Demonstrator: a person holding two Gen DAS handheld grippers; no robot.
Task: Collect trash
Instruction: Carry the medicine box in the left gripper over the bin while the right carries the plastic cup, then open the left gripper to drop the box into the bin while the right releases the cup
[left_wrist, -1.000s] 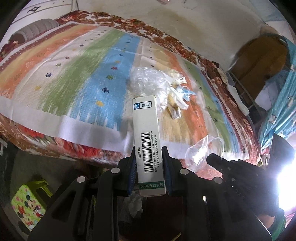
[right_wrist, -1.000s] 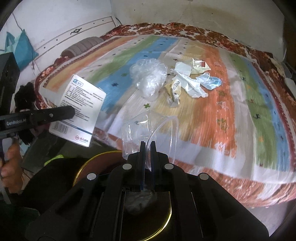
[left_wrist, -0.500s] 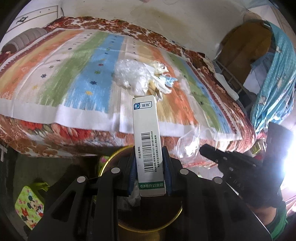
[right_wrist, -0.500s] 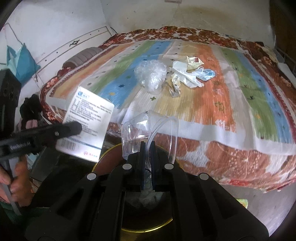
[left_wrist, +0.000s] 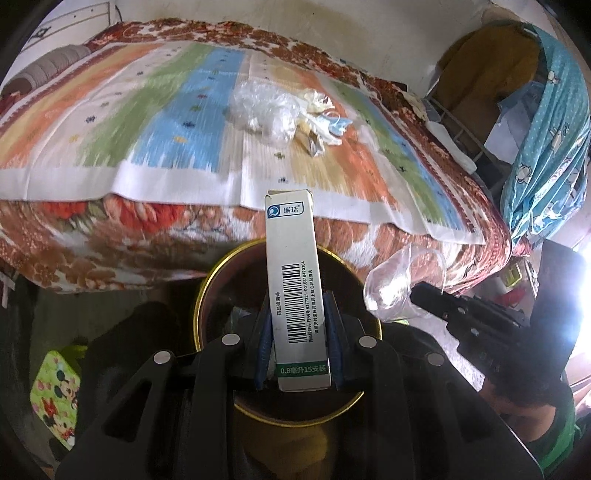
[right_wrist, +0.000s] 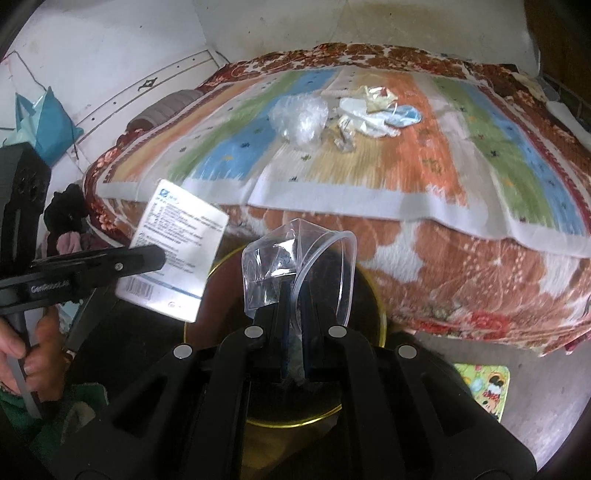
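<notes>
both grippers hang over a gold-rimmed bin (left_wrist: 199, 306): left gripper (left_wrist: 295, 343) pinching a medicine box (left_wrist: 293, 280), right gripper (right_wrist: 293, 314) a clear cup (right_wrist: 295, 266).

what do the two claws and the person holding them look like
Both claws, left and right, are matte black plastic with angular cut-out frames, round silver bolts and blue pads on the fingers. The left one carries white lettering along its side, seen from the right wrist. The person wears a green sleeve.
</notes>
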